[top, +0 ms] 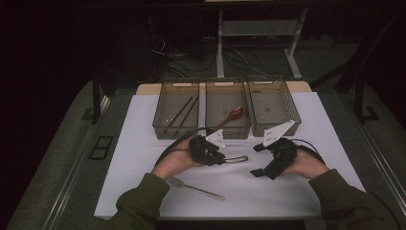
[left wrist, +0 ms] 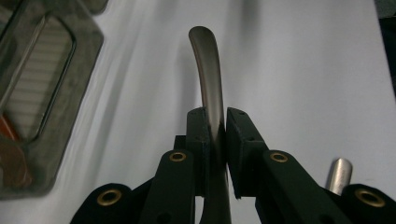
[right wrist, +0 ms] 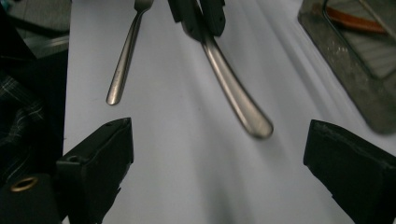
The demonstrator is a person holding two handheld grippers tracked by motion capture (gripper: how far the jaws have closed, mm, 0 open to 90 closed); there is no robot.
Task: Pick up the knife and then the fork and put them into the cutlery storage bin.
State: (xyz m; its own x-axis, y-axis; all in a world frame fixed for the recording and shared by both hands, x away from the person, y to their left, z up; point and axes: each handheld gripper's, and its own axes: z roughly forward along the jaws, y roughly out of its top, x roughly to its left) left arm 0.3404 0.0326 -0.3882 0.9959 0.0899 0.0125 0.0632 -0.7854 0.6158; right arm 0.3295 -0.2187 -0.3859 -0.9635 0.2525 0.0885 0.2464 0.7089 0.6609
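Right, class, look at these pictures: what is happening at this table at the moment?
A person is working at a white table with a tool in each hand. The left tool is shut on the handle of a metal utensil, holding it above the table. The right tool is open with nothing between its jaws, facing that handle. A fork lies on the table near the person. Three trays stand behind: the left tray holds chopsticks, the middle tray a brown spoon.

A lab bench: white sheet (top: 143,143), floor cables (top: 191,57) (dark room), desk legs (top: 220,43).
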